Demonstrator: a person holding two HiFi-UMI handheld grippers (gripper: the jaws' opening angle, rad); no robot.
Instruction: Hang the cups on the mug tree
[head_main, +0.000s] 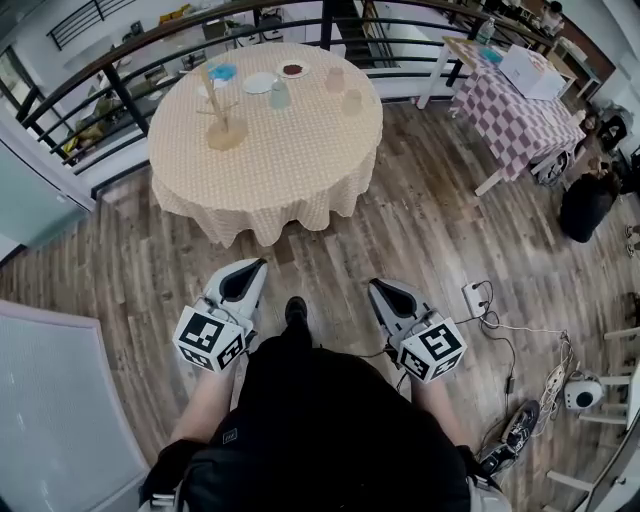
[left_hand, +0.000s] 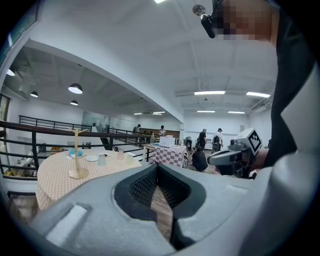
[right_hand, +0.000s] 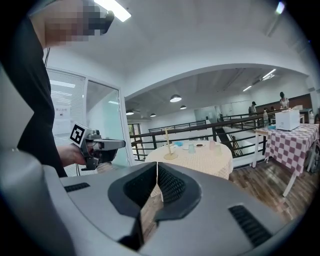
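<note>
While you stand back on the plank floor, well short of the work, the round table in its pale checked cloth fills the far part of the head view. A black railing runs behind it, and a second table in purple-and-white check sits off to the right.

Nothing has been picked up. The left tongs and the right tongs are each pressed together at the tips with nothing between them. You hold them out ahead of your waist, well apart from the table's near edge.

The wooden mug tree stands upright near the table's left edge, its pegs bare as far as can be made out. Three cups stand on the cloth, none hung: a bluish cup by the middle of the far edge, and two pale cups toward the far right edge. Two small plates lie along the far edge beside them.

The step in hand looks to be the approach. Next, you would need to close in on the table, part one pair of tongs and take a cup; any handles are too small to make out from here.

No brand or word can be read. The only print is the black-and-white square markers on the tongs' cubes.
</note>
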